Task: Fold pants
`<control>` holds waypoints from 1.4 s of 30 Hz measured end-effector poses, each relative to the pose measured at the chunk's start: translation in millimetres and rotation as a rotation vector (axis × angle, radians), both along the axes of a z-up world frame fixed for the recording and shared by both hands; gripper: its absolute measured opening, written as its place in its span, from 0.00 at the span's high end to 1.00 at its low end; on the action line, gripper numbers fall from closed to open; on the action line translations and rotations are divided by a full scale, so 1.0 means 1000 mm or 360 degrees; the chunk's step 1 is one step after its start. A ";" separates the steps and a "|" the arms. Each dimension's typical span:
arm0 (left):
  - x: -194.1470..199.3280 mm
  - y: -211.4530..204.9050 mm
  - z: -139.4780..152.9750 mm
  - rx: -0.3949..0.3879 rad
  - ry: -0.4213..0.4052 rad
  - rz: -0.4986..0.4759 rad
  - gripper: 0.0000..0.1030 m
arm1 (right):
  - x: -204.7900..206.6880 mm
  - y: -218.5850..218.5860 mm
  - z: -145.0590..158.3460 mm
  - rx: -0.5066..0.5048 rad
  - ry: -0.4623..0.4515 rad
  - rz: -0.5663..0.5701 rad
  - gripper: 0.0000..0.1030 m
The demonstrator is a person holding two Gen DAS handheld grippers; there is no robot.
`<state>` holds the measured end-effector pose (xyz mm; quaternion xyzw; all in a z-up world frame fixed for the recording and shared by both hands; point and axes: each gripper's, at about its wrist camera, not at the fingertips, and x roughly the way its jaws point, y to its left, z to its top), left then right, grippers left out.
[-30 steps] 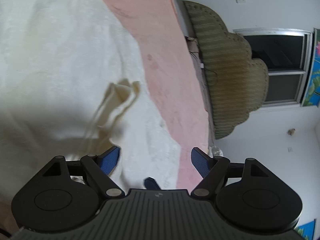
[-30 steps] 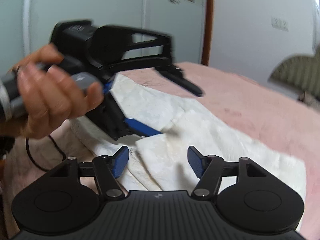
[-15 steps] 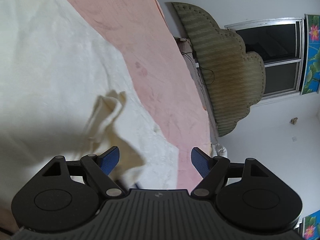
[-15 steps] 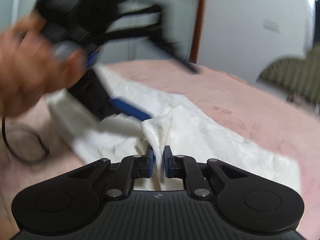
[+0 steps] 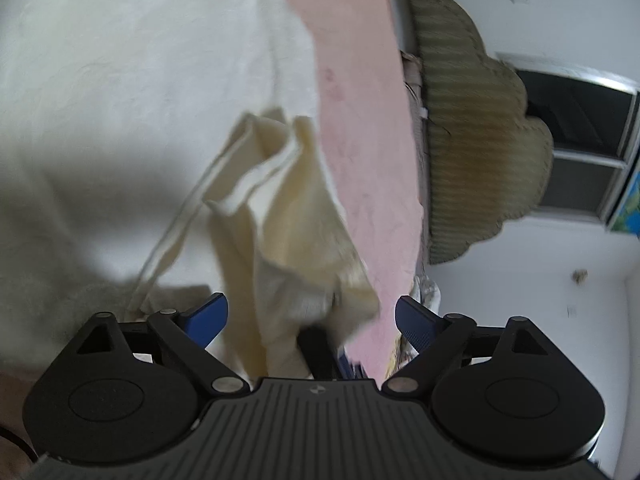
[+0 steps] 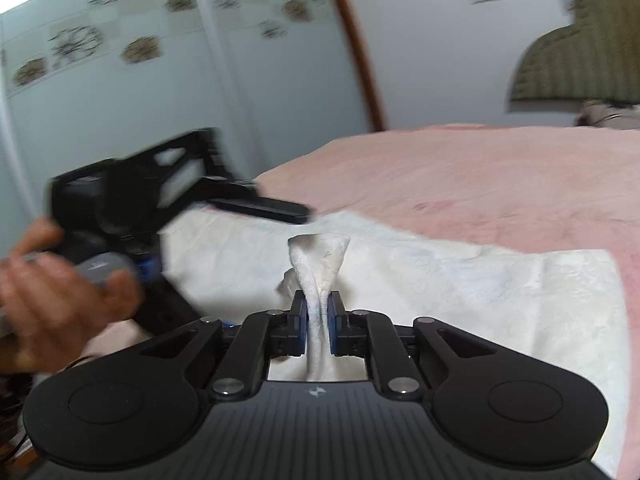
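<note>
Right gripper [image 6: 318,317] jaws now pinching pants [image 6: 320,256], left gripper [image 5: 311,316] jaws just widened, gaping.

no readable text, label, brand or number shows in either view; everything is too blurred.

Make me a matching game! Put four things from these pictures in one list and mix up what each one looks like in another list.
Things:
1. right tongs
2. left tongs
3. bed cover
4. headboard

Looks:
A. pink
B. olive green, scalloped
C. wide open
D. pinching the white pants

Pairs: 1-D, 2-C, 3-A, 4-B
</note>
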<state>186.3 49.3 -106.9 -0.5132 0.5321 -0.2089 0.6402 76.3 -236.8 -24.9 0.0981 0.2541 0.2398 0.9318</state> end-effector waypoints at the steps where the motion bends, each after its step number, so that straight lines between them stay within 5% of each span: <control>1: 0.000 0.001 -0.001 -0.0010 0.0004 0.0015 0.12 | -0.001 -0.003 0.001 -0.0001 -0.0027 -0.0012 0.87; 5: 0.001 0.006 0.002 0.0014 -0.0029 0.0055 0.12 | 0.002 -0.023 0.003 0.0086 -0.0017 -0.0129 0.87; 8: 0.002 0.006 0.002 0.0019 -0.0030 0.0060 0.12 | 0.006 -0.025 -0.001 0.0186 0.0045 -0.0014 0.87; 12: 0.004 0.004 0.003 0.0052 -0.0043 0.0055 0.17 | 0.006 -0.011 -0.002 -0.0001 0.0017 -0.0073 0.87; 16: 0.005 0.002 0.002 0.0126 -0.0050 0.0035 0.31 | 0.016 -0.014 -0.009 -0.0054 0.0092 -0.0259 0.87; 18: 0.003 0.000 0.003 0.0168 -0.0068 0.0030 0.45 | 0.020 -0.010 -0.010 -0.0109 0.0122 -0.0243 0.87; 20: 0.002 0.000 0.004 0.0213 -0.0098 0.0016 0.75 | 0.023 0.003 -0.011 -0.0173 0.0115 -0.0185 0.87; 23: -0.002 0.001 0.004 0.0222 -0.0137 0.0000 0.90 | 0.024 0.022 -0.017 -0.0244 0.0121 -0.0101 0.87; 31: -0.023 0.017 0.024 0.0358 -0.0307 -0.0012 0.92 | 0.021 0.038 -0.011 -0.0277 0.0054 -0.0049 0.87; 36: -0.024 0.021 0.004 0.0435 -0.0213 -0.0020 0.92 | 0.027 0.043 -0.027 -0.0294 0.0155 -0.0066 0.87; 42: -0.025 0.026 0.012 0.0538 -0.0327 -0.0019 0.91 | 0.021 0.052 -0.027 -0.0325 0.0169 -0.0037 0.87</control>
